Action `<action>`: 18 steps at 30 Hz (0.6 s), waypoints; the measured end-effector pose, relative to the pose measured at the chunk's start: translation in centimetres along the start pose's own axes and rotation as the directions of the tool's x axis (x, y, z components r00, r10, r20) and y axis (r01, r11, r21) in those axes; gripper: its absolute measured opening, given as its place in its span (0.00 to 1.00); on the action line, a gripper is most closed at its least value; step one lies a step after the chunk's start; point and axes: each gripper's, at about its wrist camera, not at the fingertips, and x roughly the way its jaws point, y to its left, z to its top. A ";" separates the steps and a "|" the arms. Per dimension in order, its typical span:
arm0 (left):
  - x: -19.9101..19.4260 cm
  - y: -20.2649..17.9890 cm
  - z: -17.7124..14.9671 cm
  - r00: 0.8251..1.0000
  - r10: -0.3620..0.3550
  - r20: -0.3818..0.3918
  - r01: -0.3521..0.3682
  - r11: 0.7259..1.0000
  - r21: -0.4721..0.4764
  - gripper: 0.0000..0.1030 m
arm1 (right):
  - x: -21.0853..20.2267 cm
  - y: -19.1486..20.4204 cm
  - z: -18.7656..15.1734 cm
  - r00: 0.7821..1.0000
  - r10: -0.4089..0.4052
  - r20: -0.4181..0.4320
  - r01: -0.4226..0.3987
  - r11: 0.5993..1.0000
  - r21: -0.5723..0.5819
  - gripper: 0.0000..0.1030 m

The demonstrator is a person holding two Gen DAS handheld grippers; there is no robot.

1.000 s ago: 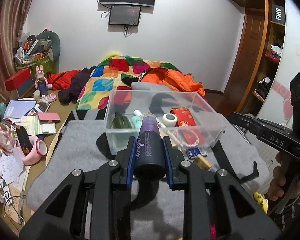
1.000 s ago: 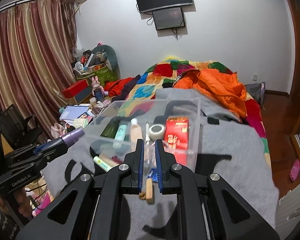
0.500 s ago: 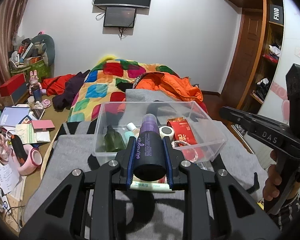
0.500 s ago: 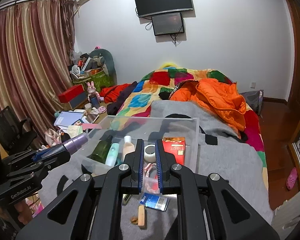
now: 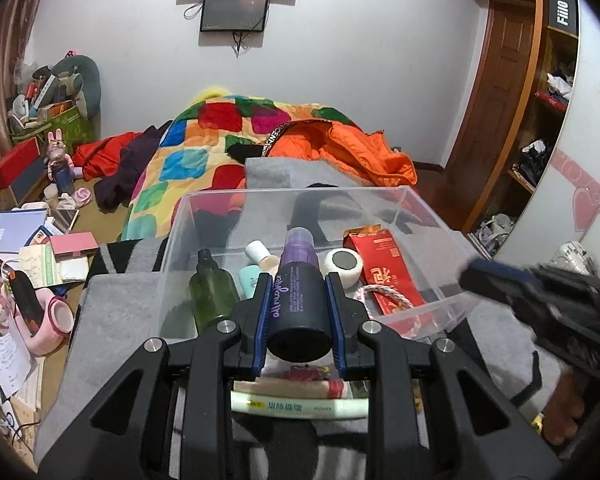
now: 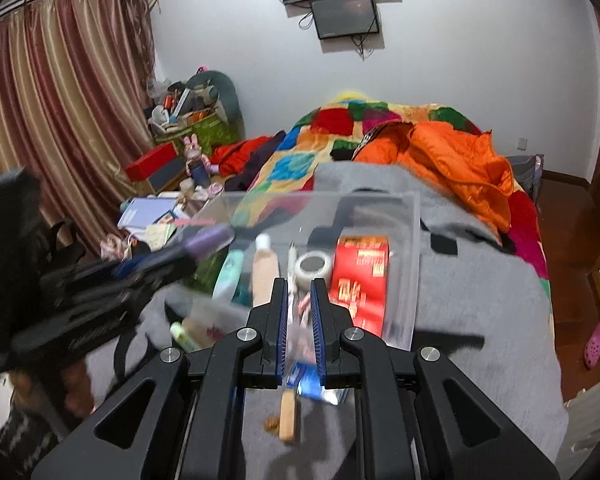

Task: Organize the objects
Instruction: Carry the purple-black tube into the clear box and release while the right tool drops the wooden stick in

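Observation:
My left gripper (image 5: 299, 284) is shut on a dark bottle with a purple cap (image 5: 298, 292) and holds it over the near edge of a clear plastic box (image 5: 440, 308). The box holds a green bottle (image 5: 212, 292), a tape roll (image 5: 342, 266), a red packet (image 5: 380, 264) and small tubes. My right gripper (image 6: 299, 292) has its jaws close together with nothing between them, above the grey blanket just before the box (image 6: 414, 240). A white tube (image 5: 300, 406) lies under my left gripper.
A blue packet (image 6: 308, 380) and a tan stick (image 6: 287, 412) lie on the grey blanket (image 6: 480, 300) below my right gripper. A colourful quilt (image 5: 204, 148) and orange jacket (image 5: 340, 148) lie behind the box. Clutter covers the floor on the left (image 5: 28, 248).
My left gripper has moved forward with the bottle, closer to the box and over its near edge. My right gripper has shifted; the other gripper appears blurred in both views.

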 end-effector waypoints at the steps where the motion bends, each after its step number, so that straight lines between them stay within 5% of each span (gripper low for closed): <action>1: 0.2 0.0 0.0 1.000 0.002 -0.003 -0.002 1.000 0.003 0.25 | -0.2 0.1 -0.6 1.000 0.008 -0.010 -0.008 1.000 -0.005 0.12; 7: 2.2 -0.3 0.4 0.999 0.012 -0.034 -0.011 1.000 0.018 0.25 | -0.2 -0.4 -3.5 0.998 0.010 -0.059 -0.009 1.000 0.017 0.31; 16: 4.6 -0.2 0.7 0.996 0.015 -0.085 -0.014 1.000 0.010 0.25 | 3.6 0.0 -6.7 0.981 0.007 -0.195 -0.005 1.000 0.012 0.31; 18: 4.7 -0.2 0.7 0.996 0.015 -0.087 -0.014 1.000 0.013 0.25 | 4.2 0.0 -7.0 0.977 0.022 -0.210 -0.017 1.000 0.022 0.19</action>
